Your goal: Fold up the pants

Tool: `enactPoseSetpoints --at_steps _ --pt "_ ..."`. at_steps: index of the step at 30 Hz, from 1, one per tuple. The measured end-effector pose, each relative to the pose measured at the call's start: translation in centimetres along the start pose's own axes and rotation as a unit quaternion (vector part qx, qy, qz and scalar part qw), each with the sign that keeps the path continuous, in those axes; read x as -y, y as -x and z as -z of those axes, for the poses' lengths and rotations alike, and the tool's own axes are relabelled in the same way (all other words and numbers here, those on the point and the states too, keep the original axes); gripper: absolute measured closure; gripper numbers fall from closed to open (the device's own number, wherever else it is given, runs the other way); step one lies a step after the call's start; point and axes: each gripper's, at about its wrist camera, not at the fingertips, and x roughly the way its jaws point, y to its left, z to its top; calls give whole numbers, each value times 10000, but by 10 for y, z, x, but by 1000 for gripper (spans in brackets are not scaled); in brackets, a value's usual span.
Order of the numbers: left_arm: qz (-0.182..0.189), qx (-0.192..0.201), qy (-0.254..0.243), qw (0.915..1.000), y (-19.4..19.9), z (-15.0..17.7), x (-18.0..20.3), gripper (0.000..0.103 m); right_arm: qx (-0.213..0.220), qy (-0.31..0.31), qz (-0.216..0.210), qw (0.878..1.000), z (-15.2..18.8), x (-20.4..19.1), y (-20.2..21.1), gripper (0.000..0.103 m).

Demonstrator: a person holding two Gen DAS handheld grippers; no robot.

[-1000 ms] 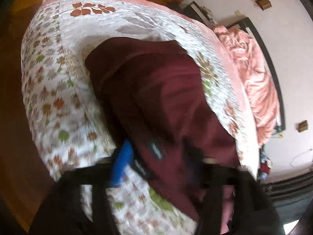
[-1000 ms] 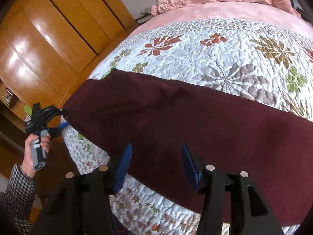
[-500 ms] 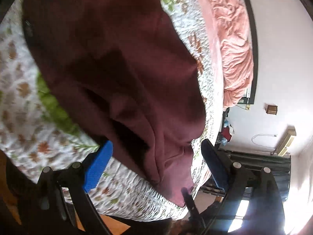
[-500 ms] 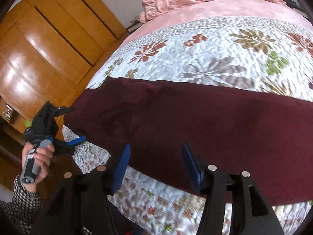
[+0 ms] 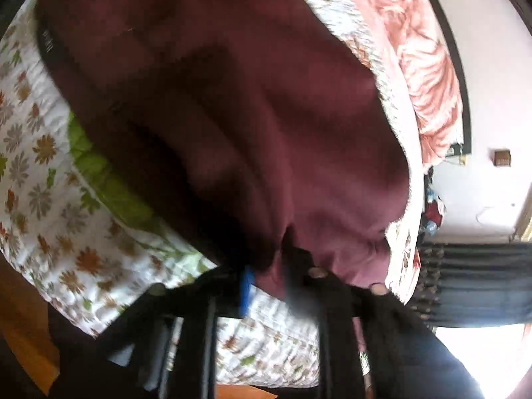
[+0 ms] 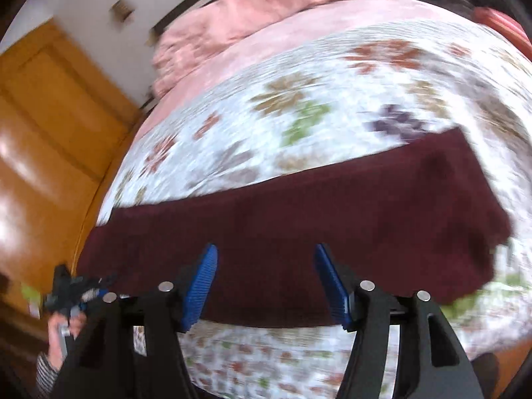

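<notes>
The maroon pants (image 6: 292,232) lie long on the quilted bed (image 6: 299,116). The left gripper (image 5: 266,276) pinches one end; the right gripper (image 6: 266,282) hovers with jaws apart. Grip the near edge fully before lifting.

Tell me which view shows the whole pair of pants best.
The right wrist view: the maroon pants lie as one long band across the floral quilt, most edges visible. The left wrist view shows only a blurred close-up of bunched cloth at the left tongs.

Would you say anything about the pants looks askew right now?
Yes: the pants lie slanted across the quilt, and their near edge hangs over the bed's side. Fabric bunches at the left gripper.
</notes>
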Motion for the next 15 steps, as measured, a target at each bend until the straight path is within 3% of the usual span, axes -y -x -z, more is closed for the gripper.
enactPoseSetpoints --at_steps 3,5,7,10,12,15 --pt "-45 123 -280 9995 9 15 18 49 156 -372 427 9983 -6 39 26 40" --pt "-234 187 -611 9977 13 33 37 41 196 -607 719 9954 -6 65 42 39" --pt "-221 82 -856 9960 9 52 49 41 200 -886 850 9922 -3 90 53 39" --pt "-41 -380 -1236 9916 -12 84 78 41 121 -1196 811 9894 3 118 57 39" --pt "78 -670 -1611 9846 -33 102 100 38 -4 -1358 744 9879 7 135 53 39" --pt "-17 -757 -2263 9711 -68 121 136 32 -21 -1403 655 9879 9 150 44 39"
